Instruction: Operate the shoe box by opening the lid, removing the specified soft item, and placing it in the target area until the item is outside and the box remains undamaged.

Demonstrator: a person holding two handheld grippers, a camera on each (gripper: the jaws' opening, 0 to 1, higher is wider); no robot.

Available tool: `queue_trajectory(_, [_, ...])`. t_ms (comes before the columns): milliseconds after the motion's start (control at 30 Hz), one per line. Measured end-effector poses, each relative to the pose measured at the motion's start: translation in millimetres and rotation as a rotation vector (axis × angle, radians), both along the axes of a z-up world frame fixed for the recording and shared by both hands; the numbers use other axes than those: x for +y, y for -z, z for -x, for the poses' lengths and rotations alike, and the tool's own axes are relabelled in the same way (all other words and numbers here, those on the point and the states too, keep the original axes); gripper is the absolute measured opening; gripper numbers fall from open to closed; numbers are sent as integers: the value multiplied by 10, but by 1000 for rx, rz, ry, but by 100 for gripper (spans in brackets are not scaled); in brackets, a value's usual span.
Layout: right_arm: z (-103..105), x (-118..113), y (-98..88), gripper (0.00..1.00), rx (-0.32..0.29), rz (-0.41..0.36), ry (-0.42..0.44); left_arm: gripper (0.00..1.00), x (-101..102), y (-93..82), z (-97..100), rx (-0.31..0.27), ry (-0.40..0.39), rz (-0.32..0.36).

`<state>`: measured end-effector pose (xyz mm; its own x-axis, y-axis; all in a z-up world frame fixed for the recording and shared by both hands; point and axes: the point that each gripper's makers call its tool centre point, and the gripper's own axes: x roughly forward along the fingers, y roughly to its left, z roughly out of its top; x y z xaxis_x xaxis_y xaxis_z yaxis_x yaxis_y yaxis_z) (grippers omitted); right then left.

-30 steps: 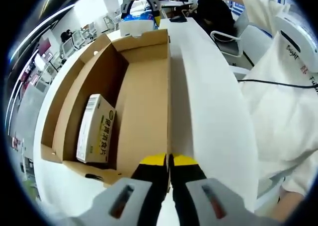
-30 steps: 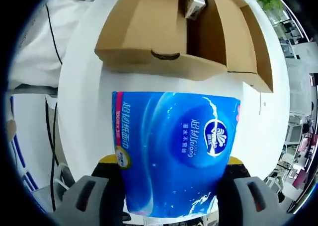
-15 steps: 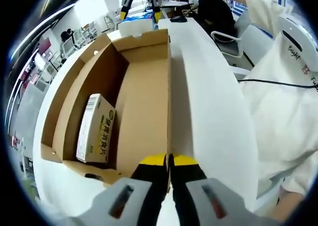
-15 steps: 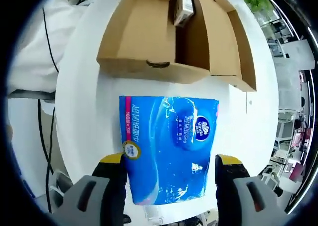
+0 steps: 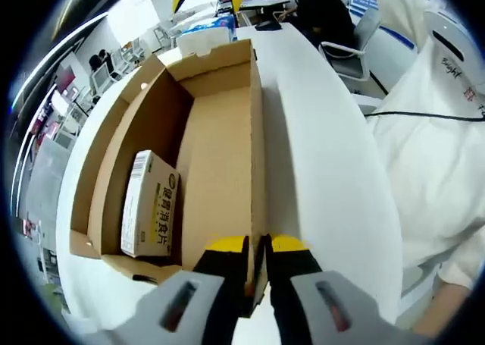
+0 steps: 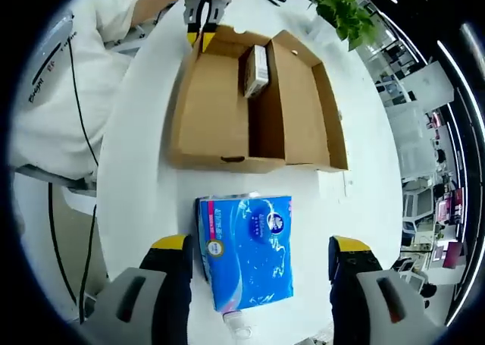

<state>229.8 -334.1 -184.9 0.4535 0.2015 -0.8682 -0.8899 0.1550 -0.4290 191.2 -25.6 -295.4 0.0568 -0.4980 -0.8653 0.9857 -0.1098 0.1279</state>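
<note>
Open shoe box (image 6: 250,114) holds a small carton (image 6: 256,70); left fingers (image 5: 224,246) pinch its wall, right fingers (image 6: 171,245) spread wide.

white table (image 6: 144,178), potted plant (image 6: 345,15) — perhaps chairs (image 5: 350,53)

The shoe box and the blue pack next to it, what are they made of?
The shoe box looks like plain brown cardboard: dull, with folded flaps and cut edges. The blue pack seems to be thin shiny plastic wrap over something soft, probably tissues; light glints on it and it wrinkles at the edges.
</note>
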Motion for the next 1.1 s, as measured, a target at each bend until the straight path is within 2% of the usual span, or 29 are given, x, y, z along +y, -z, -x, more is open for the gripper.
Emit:
queue_trajectory(67, [-48, 117, -87, 77, -39, -62, 6, 16, -4, -42, 39, 22, -13, -5])
queue_trajectory(167, [-80, 300, -209, 71, -63, -213, 97, 16, 27, -55, 13, 0, -12, -26])
queue_trajectory(233, [-44, 424, -273, 63, -88, -271, 45, 16, 81, -56, 38, 11, -28, -60])
queue_trajectory(267, [-45, 466, -293, 63, -106, -312, 46, 15, 147, -48, 42, 0, -32, -105])
queue_trajectory(300, [-32, 486, -286, 65, -99, -336, 52, 14, 169, -47, 36, -14, -28, -124])
queue_trajectory(433, [-53, 408, -237, 66, -125, -333, 56, 11, 148, -76, 57, -7, -39, -121])
queue_trajectory(500, [-80, 346, -225, 65, -139, -340, 84, 6, 154, -92, 29, -18, -49, -120])
queue_trajectory(600, [-195, 173, -253, 51, -166, -374, 190, 4, 182, -71, 25, -18, -49, -147])
queue_trajectory(633, [-252, 126, -283, 50, -188, -404, 230, 4, 191, -59, 33, -21, -45, -159])
queue_trajectory(667, [-273, 139, -315, 51, -173, -502, 257, 4, 211, -58, 24, -27, -36, -172])
queue_trajectory(700, [-287, 131, -341, 51, -171, -551, 282, 4, 212, -62, 22, -24, -41, -171])
queue_trajectory(733, [-299, 141, -381, 52, -178, -599, 288, 4, 214, -61, 20, -21, -46, -171])
queue_trajectory(767, [-311, 173, -470, 52, -184, -700, 302, 3, 218, -49, 20, -7, -57, -172])
queue_trajectory(833, [-330, 186, -595, 53, -202, -836, 337, 2, 217, -40, 35, -1, -42, -170])
queue_trajectory(867, [-357, 164, -636, 54, -221, -859, 331, 2, 220, -44, 32, -26, -10, -172])
queue_trajectory(900, [-383, 141, -672, 54, -242, -890, 350, 2, 217, -50, 30, -81, 20, -175])
queue_trajectory(933, [-393, 139, -695, 54, -249, -923, 362, 2, 221, -40, 55, -78, 0, -188])
queue_trajectory(967, [-405, 153, -721, 56, -242, -989, 389, 2, 204, -46, 68, -61, -29, -191])
queue_trajectory(1033, [-429, 153, -716, 61, -240, -1037, 435, 2, 191, -43, 97, -39, -53, -166])
queue_trajectory(1067, [-414, 198, -694, 61, -231, -1054, 428, 2, 188, -46, 95, -40, -65, -149])
queue_trajectory(1100, [-416, 232, -676, 62, -234, -1072, 435, 3, 199, -49, 81, -45, -112, -147])
